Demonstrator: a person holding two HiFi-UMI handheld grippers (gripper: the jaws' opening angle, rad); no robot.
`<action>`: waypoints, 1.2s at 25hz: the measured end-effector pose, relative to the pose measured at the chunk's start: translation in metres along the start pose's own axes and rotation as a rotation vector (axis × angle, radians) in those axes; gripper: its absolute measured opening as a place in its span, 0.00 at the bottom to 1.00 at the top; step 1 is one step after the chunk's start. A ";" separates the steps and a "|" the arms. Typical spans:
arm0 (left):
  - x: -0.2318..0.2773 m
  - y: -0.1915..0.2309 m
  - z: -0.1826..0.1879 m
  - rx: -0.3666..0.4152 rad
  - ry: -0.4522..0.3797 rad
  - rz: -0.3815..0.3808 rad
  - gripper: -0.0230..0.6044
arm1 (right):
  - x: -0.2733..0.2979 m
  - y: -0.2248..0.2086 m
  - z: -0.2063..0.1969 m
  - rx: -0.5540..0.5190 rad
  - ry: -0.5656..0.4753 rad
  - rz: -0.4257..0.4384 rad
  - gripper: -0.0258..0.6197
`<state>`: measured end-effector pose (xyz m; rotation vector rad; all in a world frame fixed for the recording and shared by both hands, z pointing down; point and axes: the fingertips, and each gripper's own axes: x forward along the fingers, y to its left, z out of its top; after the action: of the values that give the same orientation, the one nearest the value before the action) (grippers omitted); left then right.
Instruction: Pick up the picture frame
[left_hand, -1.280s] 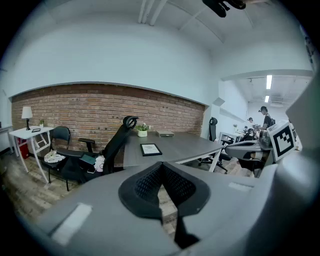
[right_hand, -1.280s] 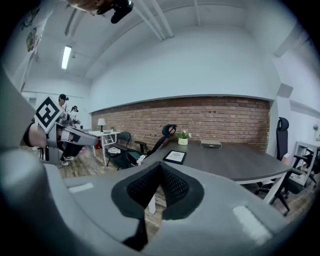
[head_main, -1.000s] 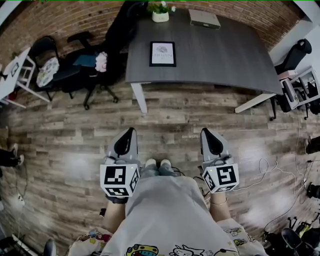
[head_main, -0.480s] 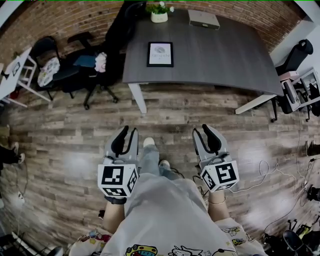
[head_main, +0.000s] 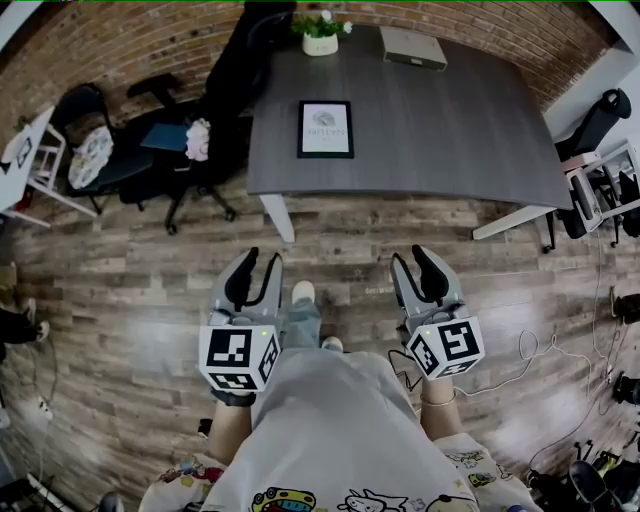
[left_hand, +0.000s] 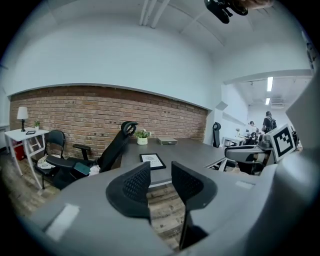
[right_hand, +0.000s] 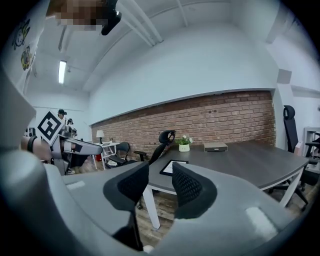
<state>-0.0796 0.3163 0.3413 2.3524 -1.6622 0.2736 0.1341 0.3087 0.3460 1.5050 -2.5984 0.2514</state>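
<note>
Pic frame flat on dark table

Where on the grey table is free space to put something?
The table is bare from the picture frame to its right edge, nearer than the flat box. The potted plant and box occupy the far edge; chairs crowd its left side.

Bare floor lies open between the person and the table. The table's near edge is free; only its white legs stand under it, at the near left and right. The frame lies flat with bare tabletop on every side. The plant and box sit at the far edge, well apart from it. A black chair crowds the table's left side.
</note>
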 end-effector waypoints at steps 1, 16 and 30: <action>0.010 0.006 0.004 0.000 0.001 -0.004 0.25 | 0.011 -0.003 0.003 0.002 0.002 -0.001 0.26; 0.114 0.090 0.044 0.003 0.023 -0.063 0.27 | 0.137 -0.029 0.030 0.015 0.031 -0.058 0.29; 0.158 0.109 0.033 -0.017 0.109 -0.095 0.29 | 0.182 -0.061 0.023 0.073 0.089 -0.113 0.32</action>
<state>-0.1297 0.1296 0.3659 2.3512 -1.4938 0.3613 0.0969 0.1200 0.3634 1.6182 -2.4514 0.3956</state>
